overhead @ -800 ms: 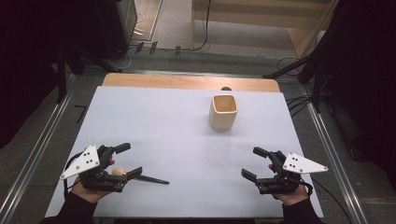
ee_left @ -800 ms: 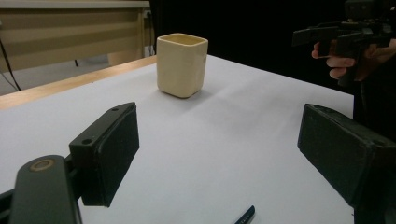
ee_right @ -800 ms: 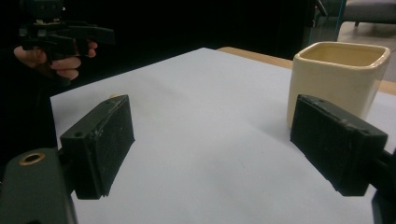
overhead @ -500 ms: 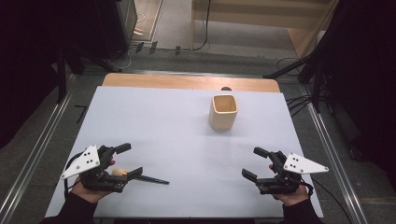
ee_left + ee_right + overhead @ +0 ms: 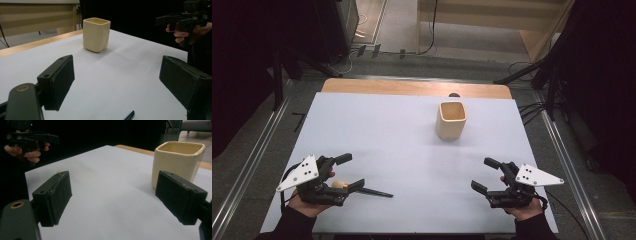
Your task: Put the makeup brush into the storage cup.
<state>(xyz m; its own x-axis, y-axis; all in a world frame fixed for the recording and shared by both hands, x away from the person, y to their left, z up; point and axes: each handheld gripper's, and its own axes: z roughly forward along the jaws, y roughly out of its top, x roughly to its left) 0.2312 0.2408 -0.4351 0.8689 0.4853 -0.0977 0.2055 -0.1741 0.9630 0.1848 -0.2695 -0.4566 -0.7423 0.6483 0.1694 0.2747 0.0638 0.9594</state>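
From the high view, the left tongs (image 5: 346, 172) sit low at the near left of the white table (image 5: 392, 130), jaws spread apart and gripping nothing. Just beside them lies a thin dark pen (image 5: 374, 192), its shaft running out to the right, and a small tan rounded object (image 5: 339, 184) sits close against the tongs; what it is cannot be told. The right tongs (image 5: 482, 175) rest at the near right, jaws likewise released and empty, a grey three-cornered plate on top.

The cream ceramic cup (image 5: 451, 120) stands upright toward the far right of the table, well apart from both tongs. It is square in plan with rounded corners, smooth and glazed, and open at the top.

The left gripper view adds the cup's (image 5: 96, 34) side profile, slightly tapered toward the base, and only the tip of the pen (image 5: 129, 116) at the bottom edge. It also shows the other hand (image 5: 192, 30) farther off, against a dark background. The jaws here are matte black blocks with slightly scuffed faces.

The right gripper view brings the cup (image 5: 177, 160) much closer, partly behind one jaw, showing its thick rim. The tan object (image 5: 59, 171) peeks just above the other jaw. A strip of bare wood edges the table's far side.
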